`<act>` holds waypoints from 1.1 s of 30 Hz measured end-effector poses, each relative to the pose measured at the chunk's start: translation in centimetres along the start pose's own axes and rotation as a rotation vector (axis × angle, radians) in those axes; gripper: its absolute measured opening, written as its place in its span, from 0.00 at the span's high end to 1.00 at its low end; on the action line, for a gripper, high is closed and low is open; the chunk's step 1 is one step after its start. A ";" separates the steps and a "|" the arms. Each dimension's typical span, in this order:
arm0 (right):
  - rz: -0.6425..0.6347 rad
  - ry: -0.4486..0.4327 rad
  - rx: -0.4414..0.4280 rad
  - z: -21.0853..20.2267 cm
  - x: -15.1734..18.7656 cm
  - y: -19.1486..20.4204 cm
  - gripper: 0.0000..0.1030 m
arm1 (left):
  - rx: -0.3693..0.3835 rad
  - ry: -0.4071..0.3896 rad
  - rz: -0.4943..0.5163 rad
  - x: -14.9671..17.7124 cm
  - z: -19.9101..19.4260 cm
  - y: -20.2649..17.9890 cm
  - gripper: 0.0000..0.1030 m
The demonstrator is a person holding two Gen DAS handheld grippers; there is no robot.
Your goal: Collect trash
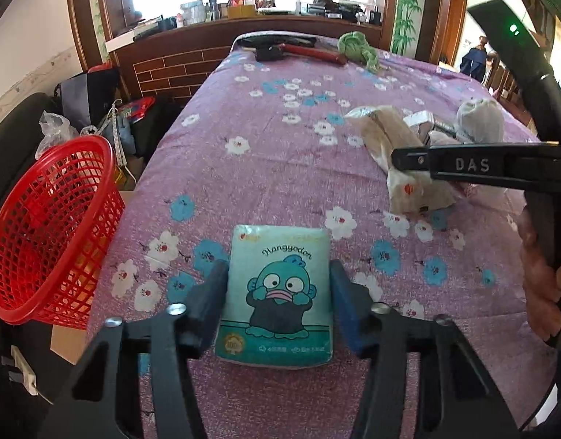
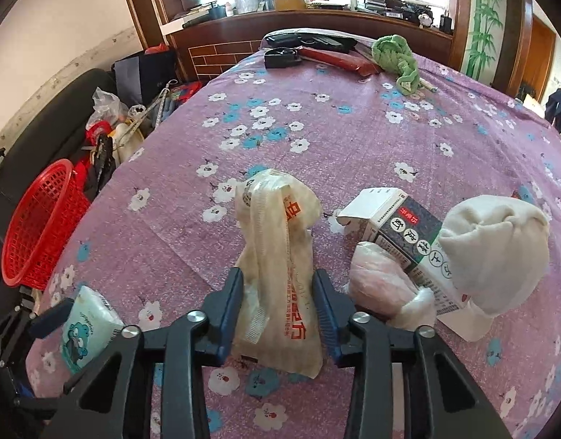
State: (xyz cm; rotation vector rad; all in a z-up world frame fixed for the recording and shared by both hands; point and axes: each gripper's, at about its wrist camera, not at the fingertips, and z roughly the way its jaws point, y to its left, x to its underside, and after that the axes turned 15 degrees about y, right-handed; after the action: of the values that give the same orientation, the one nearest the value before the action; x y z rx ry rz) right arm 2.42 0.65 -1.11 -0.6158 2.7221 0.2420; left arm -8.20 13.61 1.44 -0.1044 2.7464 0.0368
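The left gripper pinches a teal tissue pack printed "Hangyodon", long axis running along the fingers, near the left edge of the floral tablecloth, beside the red basket. The right gripper squeezes a beige wrapper with red characters, pointing away; a printed carton lies just right.
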 end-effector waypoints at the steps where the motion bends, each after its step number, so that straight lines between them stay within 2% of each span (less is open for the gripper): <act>1: 0.005 -0.001 -0.006 -0.1 0.1 -0.1 0.67 | 0.001 -0.003 0.000 0.0 -0.1 0.0 0.50; 5: 0.010 -0.008 -0.038 -0.6 0.7 -0.1 0.73 | 0.002 -0.002 -0.001 0.1 0.0 0.0 0.54; 13: -0.001 -0.042 -0.071 -1.8 3.3 0.9 0.75 | 0.003 -0.008 -0.007 0.3 0.0 0.1 0.60; 18: 0.000 -0.071 -0.096 -3.0 4.7 1.0 0.75 | 0.009 -0.021 -0.012 0.4 -0.3 0.3 0.68; 28: 0.018 -0.099 -0.129 -5.2 7.2 0.4 0.75 | 0.059 -0.075 -0.049 0.9 -1.6 1.0 0.69; 33: 0.027 -0.106 -0.135 -5.7 7.9 -0.1 0.75 | 0.060 -0.103 -0.049 0.9 -2.8 0.8 0.69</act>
State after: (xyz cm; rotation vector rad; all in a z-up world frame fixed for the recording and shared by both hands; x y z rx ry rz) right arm -5.89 -3.78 1.29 -0.5859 2.6292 0.4545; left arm -10.14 14.21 3.69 -0.1492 2.6382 -0.0526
